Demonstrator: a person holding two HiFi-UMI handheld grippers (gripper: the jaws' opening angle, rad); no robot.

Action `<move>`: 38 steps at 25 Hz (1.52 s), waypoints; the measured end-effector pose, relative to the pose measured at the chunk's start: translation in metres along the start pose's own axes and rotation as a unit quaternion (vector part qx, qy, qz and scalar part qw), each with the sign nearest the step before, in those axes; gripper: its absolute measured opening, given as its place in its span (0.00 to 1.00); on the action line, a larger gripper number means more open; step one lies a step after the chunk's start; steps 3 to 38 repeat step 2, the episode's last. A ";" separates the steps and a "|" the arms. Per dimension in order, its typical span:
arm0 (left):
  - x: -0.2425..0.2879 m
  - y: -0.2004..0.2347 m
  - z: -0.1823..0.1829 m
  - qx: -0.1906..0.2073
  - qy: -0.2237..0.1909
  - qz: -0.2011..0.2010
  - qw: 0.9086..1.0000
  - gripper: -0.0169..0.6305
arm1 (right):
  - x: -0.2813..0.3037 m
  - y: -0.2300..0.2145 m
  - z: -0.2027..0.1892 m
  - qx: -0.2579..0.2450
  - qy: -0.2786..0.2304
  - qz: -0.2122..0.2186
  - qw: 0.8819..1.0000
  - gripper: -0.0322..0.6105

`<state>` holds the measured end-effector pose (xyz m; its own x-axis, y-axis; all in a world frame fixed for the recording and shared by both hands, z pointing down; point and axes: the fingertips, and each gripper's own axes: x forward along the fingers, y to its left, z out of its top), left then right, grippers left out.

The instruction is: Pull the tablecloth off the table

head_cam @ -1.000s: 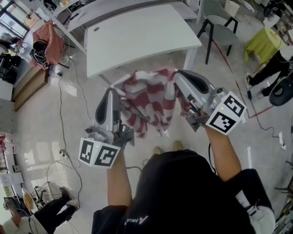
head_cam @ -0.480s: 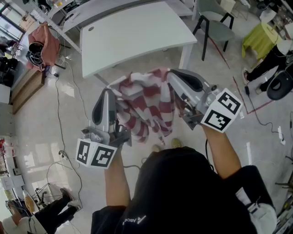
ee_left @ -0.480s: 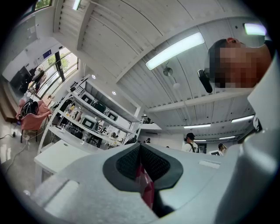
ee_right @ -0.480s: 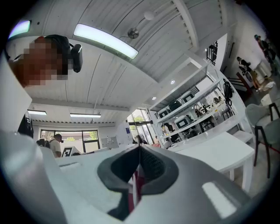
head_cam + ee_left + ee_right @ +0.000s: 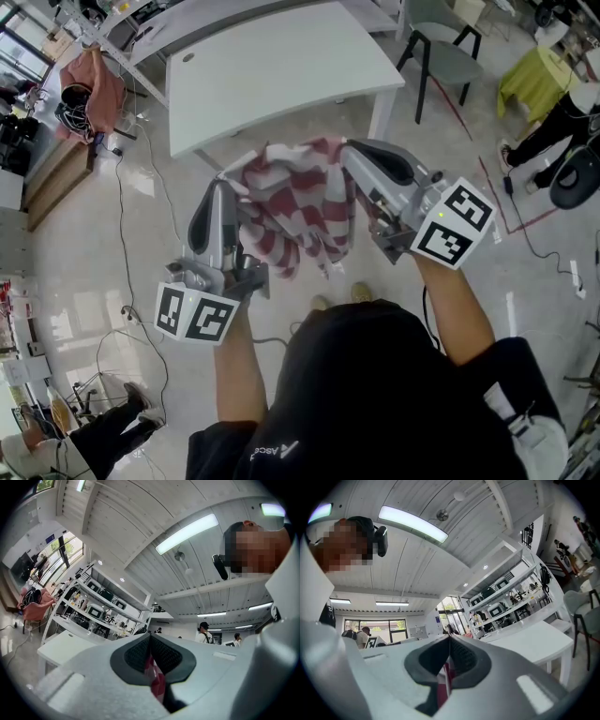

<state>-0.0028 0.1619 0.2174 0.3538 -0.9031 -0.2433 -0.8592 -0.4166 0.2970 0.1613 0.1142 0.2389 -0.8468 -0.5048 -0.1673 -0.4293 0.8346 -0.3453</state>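
Both grippers are clamped on cloth. The left gripper (image 5: 222, 189) has its jaws pressed together on the left end of the red-and-white checked tablecloth (image 5: 295, 211). The cloth hangs bunched over the floor (image 5: 122, 216) - off the white table (image 5: 272, 66), just short of its near edge - and the right gripper (image 5: 354, 155) pinches its right end.

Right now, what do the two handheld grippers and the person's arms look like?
The left gripper and right gripper match: smooth light-grey tapered shells with dark-grey top insets, black ribbed pads inside, and a white cube with black square markers at the rear. A small green light shows by the right one's cube. The person wears a black short-sleeved top.
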 end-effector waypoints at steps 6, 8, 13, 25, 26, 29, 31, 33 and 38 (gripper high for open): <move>-0.001 -0.001 -0.001 -0.001 0.000 0.000 1.000 0.04 | -0.002 0.000 -0.001 0.001 0.000 -0.001 1.000 0.06; -0.001 -0.001 -0.001 -0.001 0.000 0.000 1.000 0.04 | -0.002 0.000 -0.001 0.001 0.000 -0.001 1.000 0.06; -0.001 -0.001 -0.001 -0.001 0.000 0.000 1.000 0.04 | -0.002 0.000 -0.001 0.001 0.000 -0.001 1.000 0.06; -0.001 -0.001 -0.001 -0.001 0.000 0.000 1.000 0.04 | -0.002 0.000 -0.001 0.001 0.000 -0.001 1.000 0.06; -0.001 -0.001 -0.001 -0.001 0.000 0.000 1.000 0.04 | -0.002 0.000 -0.001 0.001 0.000 -0.001 1.000 0.06; -0.001 -0.001 -0.001 -0.001 0.000 0.000 1.000 0.04 | -0.002 0.000 -0.001 0.001 0.000 -0.001 1.000 0.06; -0.001 -0.001 -0.001 -0.001 0.000 0.000 1.000 0.04 | -0.002 0.000 -0.001 0.001 0.000 -0.001 1.000 0.06; -0.001 -0.001 -0.001 -0.001 0.000 0.000 1.000 0.04 | -0.002 0.000 -0.001 0.001 0.000 -0.001 1.000 0.06; -0.001 -0.001 -0.001 -0.001 0.000 0.000 1.000 0.04 | -0.002 0.000 -0.001 0.001 0.000 -0.001 1.000 0.06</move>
